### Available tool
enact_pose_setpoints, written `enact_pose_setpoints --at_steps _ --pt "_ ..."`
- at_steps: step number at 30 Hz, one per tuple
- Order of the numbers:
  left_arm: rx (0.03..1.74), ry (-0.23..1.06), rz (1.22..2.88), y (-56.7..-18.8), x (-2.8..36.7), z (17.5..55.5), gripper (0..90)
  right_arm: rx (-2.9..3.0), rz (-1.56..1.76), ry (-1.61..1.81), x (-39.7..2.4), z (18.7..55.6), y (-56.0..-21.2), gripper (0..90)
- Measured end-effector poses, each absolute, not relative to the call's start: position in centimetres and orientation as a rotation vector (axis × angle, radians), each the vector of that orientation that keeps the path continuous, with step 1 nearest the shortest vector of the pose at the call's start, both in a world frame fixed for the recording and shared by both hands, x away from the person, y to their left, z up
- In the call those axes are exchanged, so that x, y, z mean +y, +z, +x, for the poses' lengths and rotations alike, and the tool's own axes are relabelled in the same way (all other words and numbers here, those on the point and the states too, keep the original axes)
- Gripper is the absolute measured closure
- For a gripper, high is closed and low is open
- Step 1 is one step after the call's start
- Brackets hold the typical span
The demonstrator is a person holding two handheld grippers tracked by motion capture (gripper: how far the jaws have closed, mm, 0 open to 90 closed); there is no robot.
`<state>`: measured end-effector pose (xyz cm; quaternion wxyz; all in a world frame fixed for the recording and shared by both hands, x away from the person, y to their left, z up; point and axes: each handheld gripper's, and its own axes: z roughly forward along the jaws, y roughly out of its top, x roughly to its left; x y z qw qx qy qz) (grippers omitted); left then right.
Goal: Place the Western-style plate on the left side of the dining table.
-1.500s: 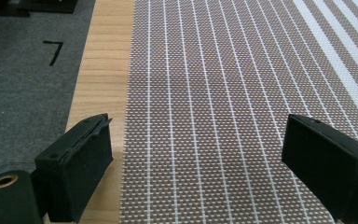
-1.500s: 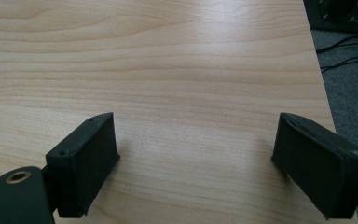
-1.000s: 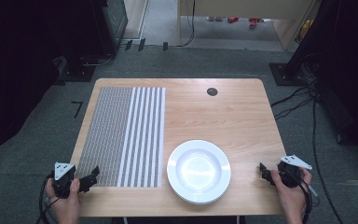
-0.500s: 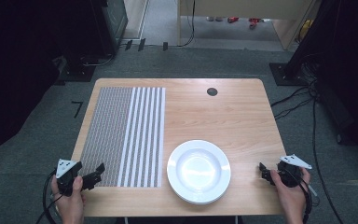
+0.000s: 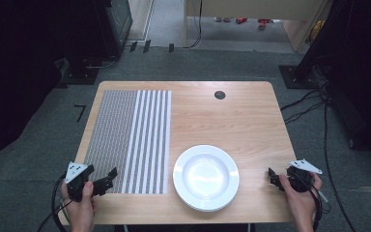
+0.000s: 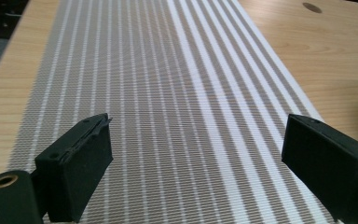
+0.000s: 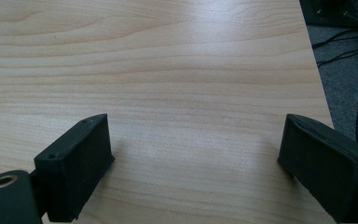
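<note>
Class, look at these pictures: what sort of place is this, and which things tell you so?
Probably a lab or test room staged as a dining setup. A wooden table carries a striped placemat and a white plate, while cables trail over grey carpet and dark equipment stands nearby.

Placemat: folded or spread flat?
Spread flat. The striped placemat lies full length on the table, no folds or lifted edges; the open left gripper sits at its near edge.

Bare wood lies ahead of the right gripper [image 5: 274, 177]; the plate [image 5: 206, 177] blocks its left.
</note>
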<state>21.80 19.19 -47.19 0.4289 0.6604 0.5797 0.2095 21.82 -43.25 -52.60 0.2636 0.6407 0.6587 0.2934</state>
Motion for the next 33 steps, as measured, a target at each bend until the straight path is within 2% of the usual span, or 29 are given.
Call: enact_pose_setpoints --at_steps 4,8,33 --pt "1.428 0.495 1.660 -47.0 17.9 21.9 8.5 1.765 1.751 0.809 -43.3 21.9 -52.6 7.9" --pt "1.390 0.471 1.684 -46.6 16.7 21.9 8.5 1.723 1.790 0.863 -43.7 22.0 -52.3 14.1" --pt "1.305 0.427 1.747 -46.0 12.0 23.7 8.5 1.678 1.748 1.037 -39.5 23.2 -47.9 14.0"
